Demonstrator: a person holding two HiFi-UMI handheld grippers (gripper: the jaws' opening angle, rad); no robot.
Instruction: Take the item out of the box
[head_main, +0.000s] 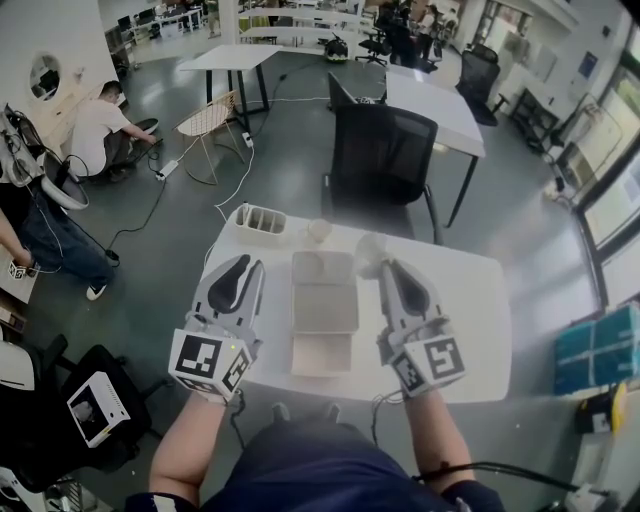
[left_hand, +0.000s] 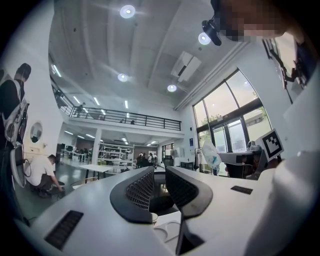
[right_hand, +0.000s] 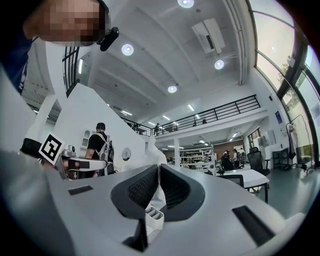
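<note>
An open cardboard box (head_main: 324, 310) lies in the middle of the white table (head_main: 470, 300), its flaps spread. My right gripper (head_main: 389, 266) is held to the box's right, shut on a thin translucent plastic pouch (head_main: 371, 251) that sticks up past its tips. The right gripper view shows the pouch (right_hand: 154, 152) as a pale sheet rising from between the jaws of the right gripper (right_hand: 158, 187). From the left gripper view the pouch (left_hand: 210, 153) shows blue print. My left gripper (head_main: 245, 264) hovers left of the box; the left gripper (left_hand: 160, 187) has its jaws slightly apart and empty.
A white compartment rack (head_main: 260, 218) and a small cup (head_main: 319, 231) stand at the table's far edge. A black office chair (head_main: 380, 160) is just beyond the table. A person (head_main: 98, 130) crouches on the floor at the far left.
</note>
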